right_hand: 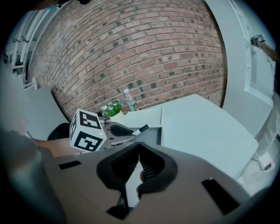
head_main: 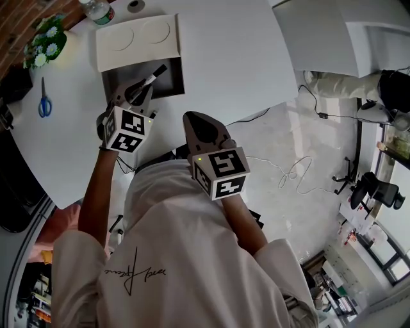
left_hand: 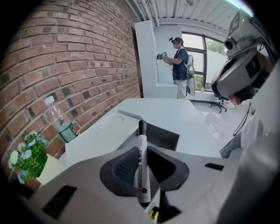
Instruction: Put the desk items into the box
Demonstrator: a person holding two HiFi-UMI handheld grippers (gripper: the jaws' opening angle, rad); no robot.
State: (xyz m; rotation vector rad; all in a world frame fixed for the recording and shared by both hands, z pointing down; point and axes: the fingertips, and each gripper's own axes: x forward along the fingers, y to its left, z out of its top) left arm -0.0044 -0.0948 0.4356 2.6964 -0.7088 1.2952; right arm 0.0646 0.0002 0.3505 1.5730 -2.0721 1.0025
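Note:
A black-and-white marker pen [head_main: 154, 75] is clamped between the jaws of my left gripper [head_main: 142, 90], its capped tip reaching over the open dark box [head_main: 173, 81]. In the left gripper view the marker [left_hand: 142, 162] stands upright between the pads, with the box [left_hand: 168, 138] just beyond it. My right gripper [head_main: 194, 120] hovers over the desk near its front edge, to the right of the left one. Its jaw tips meet and nothing shows between them [right_hand: 139, 148]. From there I see the left gripper [right_hand: 131, 130] with the marker in front of the box lid [right_hand: 144, 116].
The box's white lid [head_main: 138, 38] lies folded back behind it. Blue scissors [head_main: 43, 99] lie at the desk's left, a flower pot [head_main: 45, 40] and a water bottle [head_main: 97, 10] at the far left corner, a tape roll [head_main: 136, 5] at the back. Another person [left_hand: 179, 65] stands far off.

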